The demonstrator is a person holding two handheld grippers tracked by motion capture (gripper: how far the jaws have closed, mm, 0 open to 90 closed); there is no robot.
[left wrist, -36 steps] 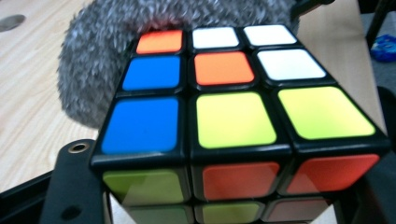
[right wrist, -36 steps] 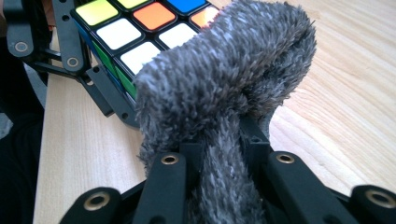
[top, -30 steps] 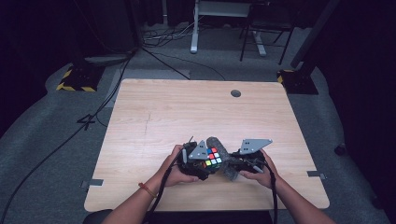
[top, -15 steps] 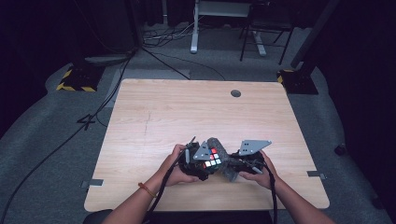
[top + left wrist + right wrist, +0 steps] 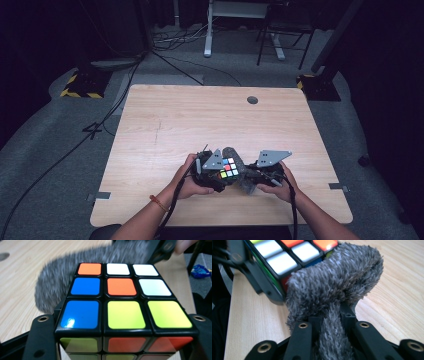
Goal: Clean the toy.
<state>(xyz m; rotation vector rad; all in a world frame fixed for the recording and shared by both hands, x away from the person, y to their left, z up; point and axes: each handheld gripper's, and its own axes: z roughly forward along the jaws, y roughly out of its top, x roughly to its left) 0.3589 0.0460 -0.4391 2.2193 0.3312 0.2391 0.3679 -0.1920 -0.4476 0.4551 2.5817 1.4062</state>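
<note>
Table (image 5: 210, 120): pale wood; the work sits near its front edge, between the person's two hands.
Step in hand: wiping a puzzle cube with a grey fuzzy cloth, by my judgement; the cloth lies against the cube's far side.
Next move: it likely calls for drawing the cloth across another face while the cube is kept steady, or turning the cube to offer a fresh side.
Puzzle cube (image 5: 117, 305): held off the table, its top face showing orange, white, blue and yellow squares.
Grey cloth (image 5: 334, 285): bunched, touching the cube's edge.
Left gripper (image 5: 216, 176): jaws set against opposite sides of the cube, clamping it.
Right gripper (image 5: 331, 326): jaws drawn close, pinching a fold of the cloth between them.
</note>
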